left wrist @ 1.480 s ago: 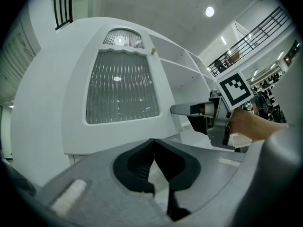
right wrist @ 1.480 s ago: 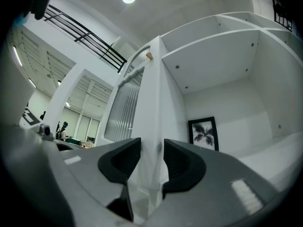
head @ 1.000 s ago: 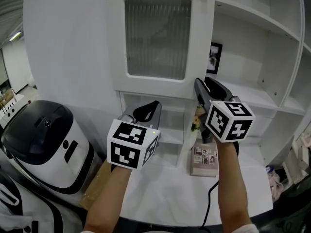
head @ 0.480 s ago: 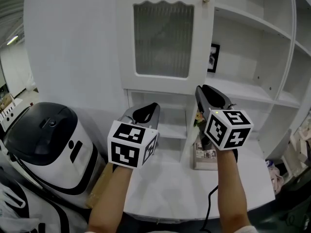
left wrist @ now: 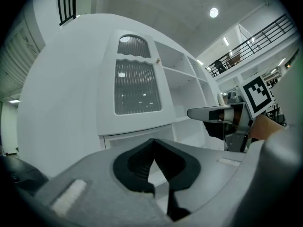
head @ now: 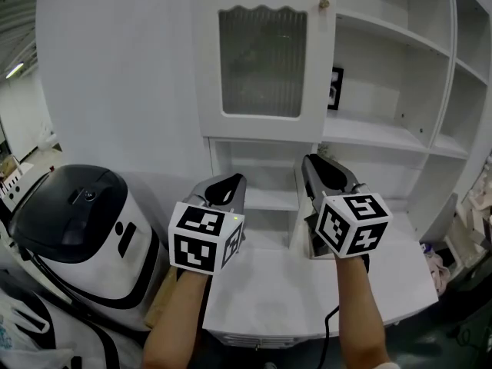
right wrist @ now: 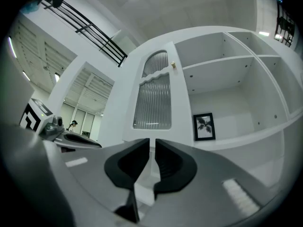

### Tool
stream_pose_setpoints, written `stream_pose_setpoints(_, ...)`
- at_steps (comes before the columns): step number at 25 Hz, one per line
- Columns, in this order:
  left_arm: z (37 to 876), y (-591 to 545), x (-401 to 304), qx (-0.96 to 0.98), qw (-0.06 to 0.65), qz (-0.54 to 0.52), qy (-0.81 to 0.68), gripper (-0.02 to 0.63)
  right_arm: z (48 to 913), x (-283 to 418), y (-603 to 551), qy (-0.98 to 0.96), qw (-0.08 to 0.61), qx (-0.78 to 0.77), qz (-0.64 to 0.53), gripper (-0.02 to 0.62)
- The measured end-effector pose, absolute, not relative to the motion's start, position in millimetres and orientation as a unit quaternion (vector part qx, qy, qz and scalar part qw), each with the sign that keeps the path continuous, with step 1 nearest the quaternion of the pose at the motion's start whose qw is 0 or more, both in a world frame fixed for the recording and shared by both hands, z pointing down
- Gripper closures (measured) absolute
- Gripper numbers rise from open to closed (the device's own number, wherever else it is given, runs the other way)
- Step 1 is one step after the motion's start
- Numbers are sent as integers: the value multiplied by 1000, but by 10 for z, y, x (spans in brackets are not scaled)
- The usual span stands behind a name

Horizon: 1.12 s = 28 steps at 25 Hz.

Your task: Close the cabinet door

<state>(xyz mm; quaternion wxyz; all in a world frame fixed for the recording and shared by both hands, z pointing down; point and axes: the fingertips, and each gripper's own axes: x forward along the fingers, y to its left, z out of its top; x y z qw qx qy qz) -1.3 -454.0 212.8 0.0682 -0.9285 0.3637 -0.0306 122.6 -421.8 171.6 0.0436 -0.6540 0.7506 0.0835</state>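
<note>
White glass-paned cabinet door (head: 265,60)

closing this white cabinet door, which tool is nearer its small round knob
Right. Right tool, jaws closing on nothing, sits almost straight below the small round knob; left tool sits below, well left.

Free room lies over the bare white tabletop (head: 269,298) at lower centre and inside the white open shelves (head: 369,133) at upper right, with a small black-framed picture (head: 334,88) at their back. The white ribbed-glass cabinet door (head: 261,60) blocks upper centre. A rounded black-and-white appliance (head: 69,221) fills lower left.
</note>
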Motion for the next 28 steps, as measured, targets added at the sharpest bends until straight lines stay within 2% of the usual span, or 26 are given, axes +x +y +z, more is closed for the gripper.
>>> stream_pose_setpoints(10,2284,-4271,-251,-930,65,-39,361,604,1949,1031,-3848,747,45,-661,63,591)
stream_pose_setpoints(28,2347,-4001,-308,-931,60,-37,357,604,2028,906,-3568,748,39,-660,58,591)
